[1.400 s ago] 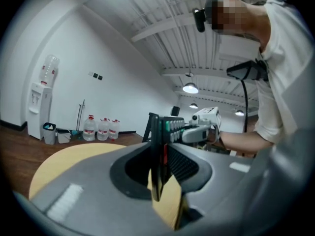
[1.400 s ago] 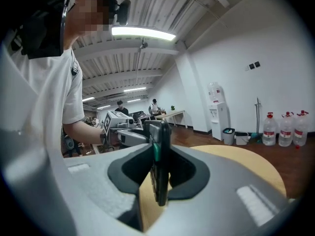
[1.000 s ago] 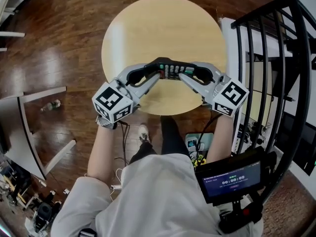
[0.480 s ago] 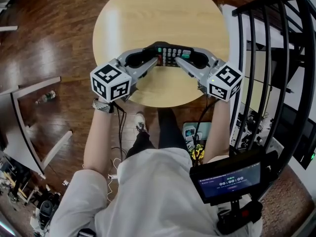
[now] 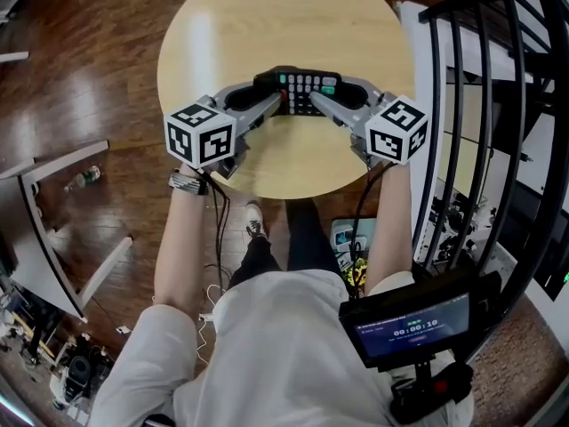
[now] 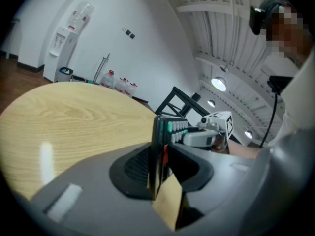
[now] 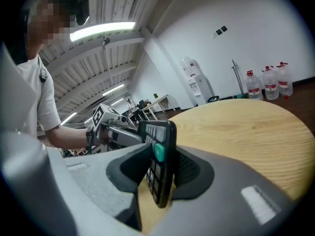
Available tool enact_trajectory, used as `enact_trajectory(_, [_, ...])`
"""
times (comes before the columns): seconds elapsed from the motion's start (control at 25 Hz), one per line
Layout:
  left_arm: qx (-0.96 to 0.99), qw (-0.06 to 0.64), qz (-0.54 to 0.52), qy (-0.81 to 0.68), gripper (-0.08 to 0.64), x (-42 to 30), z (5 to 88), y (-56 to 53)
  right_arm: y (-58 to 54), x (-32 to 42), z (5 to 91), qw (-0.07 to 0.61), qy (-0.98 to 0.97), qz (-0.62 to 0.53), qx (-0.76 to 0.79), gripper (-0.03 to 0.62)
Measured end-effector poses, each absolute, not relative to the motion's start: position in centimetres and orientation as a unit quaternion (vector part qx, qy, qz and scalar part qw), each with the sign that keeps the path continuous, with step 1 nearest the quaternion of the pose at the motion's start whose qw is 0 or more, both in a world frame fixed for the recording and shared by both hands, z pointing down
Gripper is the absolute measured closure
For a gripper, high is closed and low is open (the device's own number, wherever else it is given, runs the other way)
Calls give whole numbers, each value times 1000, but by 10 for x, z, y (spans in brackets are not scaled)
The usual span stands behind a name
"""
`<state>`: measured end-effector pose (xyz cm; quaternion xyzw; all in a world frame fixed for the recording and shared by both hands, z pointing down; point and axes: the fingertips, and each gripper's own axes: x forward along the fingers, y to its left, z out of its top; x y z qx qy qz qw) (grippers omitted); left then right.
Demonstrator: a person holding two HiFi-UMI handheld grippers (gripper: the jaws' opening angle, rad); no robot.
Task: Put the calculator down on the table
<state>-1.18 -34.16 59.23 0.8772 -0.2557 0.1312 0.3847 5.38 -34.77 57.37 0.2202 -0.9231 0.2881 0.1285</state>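
Note:
A black calculator (image 5: 304, 89) with grey and green keys hangs keys-up, low over the round light-wood table (image 5: 267, 25). My left gripper (image 5: 283, 101) has its left end and my right gripper (image 5: 315, 100) its right end. In the left gripper view the calculator (image 6: 156, 146) stands edge-on between the jaws of the left gripper (image 6: 158, 167). The right gripper view shows the calculator (image 7: 162, 156) the same way in the right gripper (image 7: 160, 173). Both pairs of jaws are opening, with the pads still against the calculator. Whether it touches the tabletop I cannot tell.
A black railing (image 5: 480, 105) runs down the right side. A small screen with a timer (image 5: 413, 323) sits at the person's waist. A bottle (image 5: 83, 179) lies on the wooden floor at left. Water jugs (image 7: 268, 82) and a dispenser (image 7: 197, 85) stand by the far wall.
Both grippers have carried the calculator down toward the tabletop and farther in over the table, and both marker cubes have rolled.

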Motion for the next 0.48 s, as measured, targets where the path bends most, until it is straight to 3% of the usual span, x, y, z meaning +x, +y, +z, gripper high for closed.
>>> enact_trajectory(0.48, [861, 415, 141, -259, 451, -11, 612, -344, -353, 56, 597, 128, -917, 310, 215, 474])
